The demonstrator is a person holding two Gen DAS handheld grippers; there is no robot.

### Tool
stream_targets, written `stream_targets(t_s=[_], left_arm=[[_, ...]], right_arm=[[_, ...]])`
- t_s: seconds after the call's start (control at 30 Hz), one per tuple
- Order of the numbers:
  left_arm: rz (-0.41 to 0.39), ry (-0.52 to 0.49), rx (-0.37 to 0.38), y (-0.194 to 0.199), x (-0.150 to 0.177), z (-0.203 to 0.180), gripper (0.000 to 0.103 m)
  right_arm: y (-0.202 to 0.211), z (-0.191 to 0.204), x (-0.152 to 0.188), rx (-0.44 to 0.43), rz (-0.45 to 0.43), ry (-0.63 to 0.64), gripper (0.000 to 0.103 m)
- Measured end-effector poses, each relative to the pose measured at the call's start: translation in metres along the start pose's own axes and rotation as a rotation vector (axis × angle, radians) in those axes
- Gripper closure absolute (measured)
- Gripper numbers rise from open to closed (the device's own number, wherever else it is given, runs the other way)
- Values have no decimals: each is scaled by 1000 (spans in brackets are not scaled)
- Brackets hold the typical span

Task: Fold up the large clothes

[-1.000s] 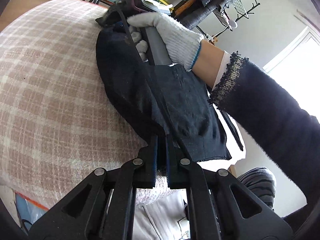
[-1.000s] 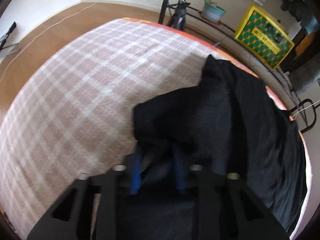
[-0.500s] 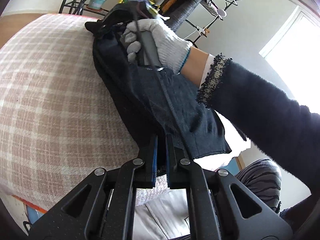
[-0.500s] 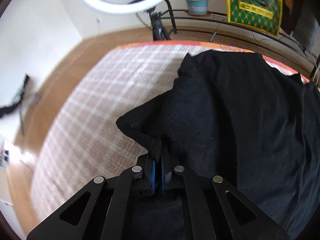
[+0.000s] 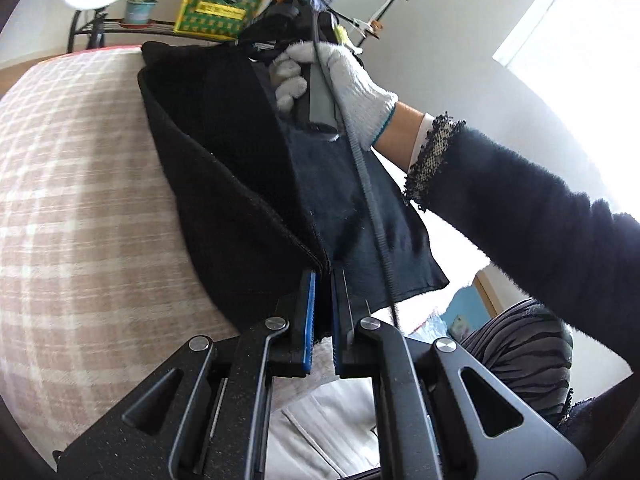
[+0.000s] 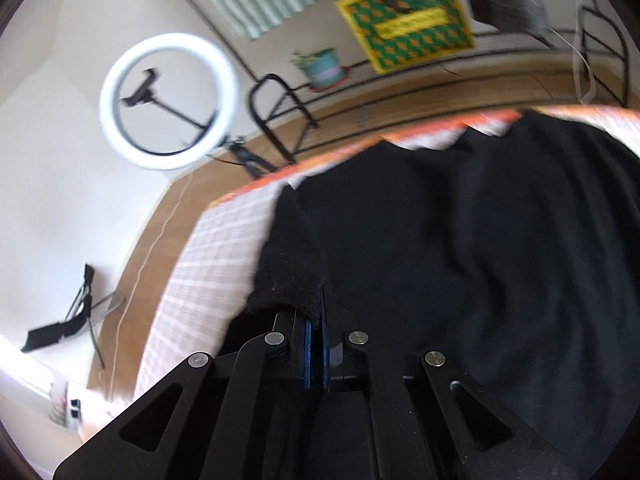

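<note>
A large black garment [image 5: 224, 184] lies over a pink checked bed cover [image 5: 72, 208]. My left gripper [image 5: 323, 280] is shut on its near edge, lifting a doubled fold. In the left wrist view a white-gloved hand [image 5: 340, 76] holds the right gripper at the garment's far end. In the right wrist view my right gripper [image 6: 319, 312] is shut on a bunched corner of the same garment [image 6: 460, 248], which spreads out to the right.
A ring light on a stand [image 6: 168, 100], a black chair frame [image 6: 280, 112], a potted plant [image 6: 320, 66] and a yellow-green box [image 6: 408, 20] stand beyond the bed cover [image 6: 208, 256] on the wooden floor. A window [image 5: 580, 40] is at the right.
Both grippers have lifted and carried the gripped garment edge further across the bed. The right wrist view has tilted up toward the room; its jaws closed on the cloth a second ago.
</note>
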State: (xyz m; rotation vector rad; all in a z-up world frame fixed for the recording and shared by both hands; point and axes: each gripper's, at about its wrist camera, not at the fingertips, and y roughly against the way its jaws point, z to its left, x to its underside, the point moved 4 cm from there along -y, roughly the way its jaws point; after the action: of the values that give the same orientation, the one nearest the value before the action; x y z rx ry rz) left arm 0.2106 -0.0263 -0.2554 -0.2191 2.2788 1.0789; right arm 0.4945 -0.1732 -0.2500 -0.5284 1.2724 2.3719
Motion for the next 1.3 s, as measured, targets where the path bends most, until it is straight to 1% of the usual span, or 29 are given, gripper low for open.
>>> stream_targets(t_s=[0.07, 0.1, 0.17, 0.23, 0.27, 0.3, 0.33, 0.37, 0.4, 0.43, 0.47, 0.5, 0.53, 0.6, 0.67, 0.77, 0.83, 0.87, 0.93, 0.97, 1.0, 1.1, 1.13, 1.2, 1.23, 1.27, 1.3], left_arm=[[24, -1, 9, -10, 0, -3, 99], [35, 1, 10, -14, 0, -3, 99], [49, -1, 8, -20, 0, -3, 99], [52, 0, 13, -20, 0, -2, 99], [52, 2, 15, -20, 0, -1, 99], [52, 5, 15, -20, 0, 0, 99], [54, 9, 16, -20, 1, 1, 99], [57, 12, 17, -21, 1, 3, 99], [59, 15, 20, -21, 1, 4, 99], [61, 17, 25, -22, 2, 5, 99], [63, 18, 29, -23, 1, 4, 99], [62, 17, 31, -24, 1, 4, 99], [60, 15, 30, -24, 1, 4, 99], [55, 10, 27, -23, 1, 3, 99], [51, 4, 24, -22, 2, 2, 99], [50, 5, 25, -20, 2, 2, 99], [51, 4, 28, -20, 2, 1, 99], [51, 2, 29, -20, 2, 1, 99], [51, -4, 30, -21, 1, -1, 99], [51, -7, 29, -21, 1, -1, 99], [50, -8, 28, -21, 1, -2, 99], [46, -7, 27, -19, 2, -1, 99], [45, -5, 28, -18, 2, -1, 99], [44, -4, 28, -18, 2, -1, 99], [42, -5, 27, -18, 2, -1, 99], [42, -6, 25, -18, 2, -2, 99], [43, -8, 24, -18, 2, -3, 99]], right_arm=[[-7, -21, 3, 26, 37, -26, 100], [-8, -26, 6, 35, 53, -30, 96], [-13, -33, 9, 76, 99, -12, 96], [-7, -25, 9, 130, 89, 64, 95], [-1, -19, 8, 145, 75, 97, 91], [6, -14, 8, 154, 57, 114, 77], [13, -8, 7, 150, 36, 120, 67], [20, -1, 7, 127, 12, 120, 54], [24, 5, 8, 81, 2, 114, 53], [24, 10, 8, 28, 18, 104, 53], [16, 16, 8, -32, 54, 83, 53], [10, 17, 8, -57, 75, 69, 53], [-4, 20, 7, -69, 105, 45, 53], [-23, 18, 6, -55, 134, 12, 53], [-48, 13, 1, -76, 158, -75, 53], [-67, 5, -4, -114, 143, -204, 53], [-72, 5, -8, -122, 124, -247, 53], [-76, 7, -11, -111, 118, -250, 54], [-78, 8, -17, -77, 109, -247, 70], [-81, 10, -18, -77, 115, -244, 92], [-81, 11, -19, -81, 124, -247, 99], [-71, 13, -14, -76, 114, -229, 100], [-66, 12, -12, -95, 112, -238, 99], [-63, 10, -6, -124, 132, -281, 95], [-59, 7, 2, -146, 153, -308, 88], [-57, 4, 9, -157, 171, -336, 67], [-56, 2, 13, -163, 176, -356, 54]])
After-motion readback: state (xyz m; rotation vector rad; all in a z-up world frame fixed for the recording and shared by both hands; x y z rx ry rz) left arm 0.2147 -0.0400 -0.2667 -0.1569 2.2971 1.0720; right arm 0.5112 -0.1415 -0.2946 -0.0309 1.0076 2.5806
